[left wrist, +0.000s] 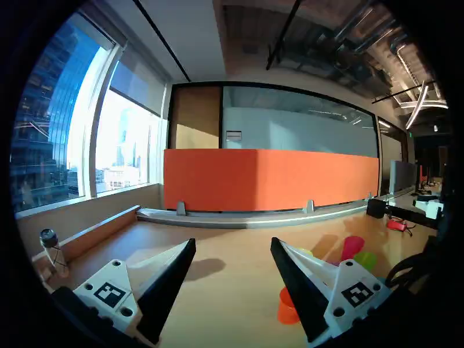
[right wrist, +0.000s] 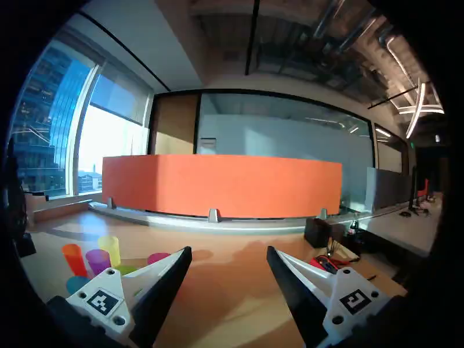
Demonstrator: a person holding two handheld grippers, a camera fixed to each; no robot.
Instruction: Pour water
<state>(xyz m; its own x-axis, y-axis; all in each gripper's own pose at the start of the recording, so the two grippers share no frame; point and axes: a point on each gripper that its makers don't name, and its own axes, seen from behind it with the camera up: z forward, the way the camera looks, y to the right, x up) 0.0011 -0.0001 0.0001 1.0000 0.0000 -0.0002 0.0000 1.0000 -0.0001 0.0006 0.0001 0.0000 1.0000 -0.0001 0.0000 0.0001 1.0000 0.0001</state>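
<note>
While the orange partition is spanning mid-frame behind the wooden desk, the left gripper is hovering level, fingers spread, one finger partly hiding an orange cup at lower right; the right gripper is gaping too, its finger cutting off coloured cups at lower left.

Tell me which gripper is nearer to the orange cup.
Left, probably. The left gripper has the orange cup just beside one finger; from the right gripper it stands farther off, leftward.

Sunlit windows, orange partition, wooden desk.
</note>
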